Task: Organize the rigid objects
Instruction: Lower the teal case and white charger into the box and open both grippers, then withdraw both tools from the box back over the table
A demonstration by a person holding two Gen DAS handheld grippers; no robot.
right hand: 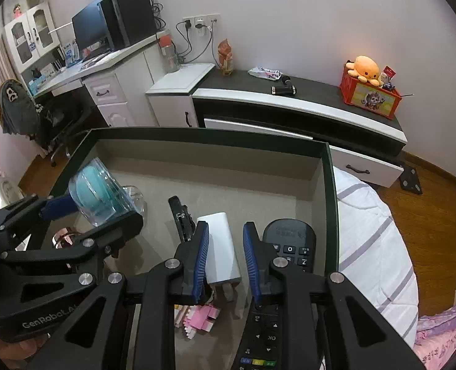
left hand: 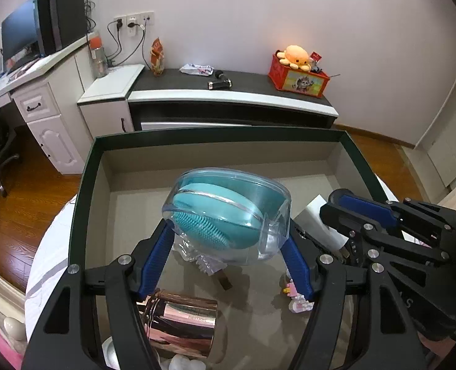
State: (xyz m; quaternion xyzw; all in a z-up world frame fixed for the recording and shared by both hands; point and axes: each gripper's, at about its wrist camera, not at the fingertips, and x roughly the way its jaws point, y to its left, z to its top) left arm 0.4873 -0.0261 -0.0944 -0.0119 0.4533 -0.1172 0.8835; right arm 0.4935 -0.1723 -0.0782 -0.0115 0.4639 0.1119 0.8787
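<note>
A clear plastic case with a teal silicone brush inside (left hand: 228, 212) hangs tilted over a dark-rimmed box (left hand: 215, 132), and my left gripper (left hand: 226, 234) is shut on its sides. In the right wrist view the case (right hand: 101, 197) sits at the left in the left gripper (right hand: 95, 212). My right gripper (right hand: 226, 226) hovers over the box's right half (right hand: 212, 137), its jaws nearly together with nothing between them. Below it lie a white charger (right hand: 225, 246), a black remote (right hand: 289, 240) and a pink block toy (right hand: 203, 314). The right gripper (left hand: 339, 203) also shows at the right of the left wrist view.
A rose-gold cylinder (left hand: 181, 323) lies in the box's near left part, and a small black object (right hand: 180, 215) lies beside the charger. The box rests on a bed with a white striped quilt (right hand: 373, 246). Behind stand a low cabinet (right hand: 305, 98), a red toy box (right hand: 370, 95) and a desk with a monitor (right hand: 89, 30).
</note>
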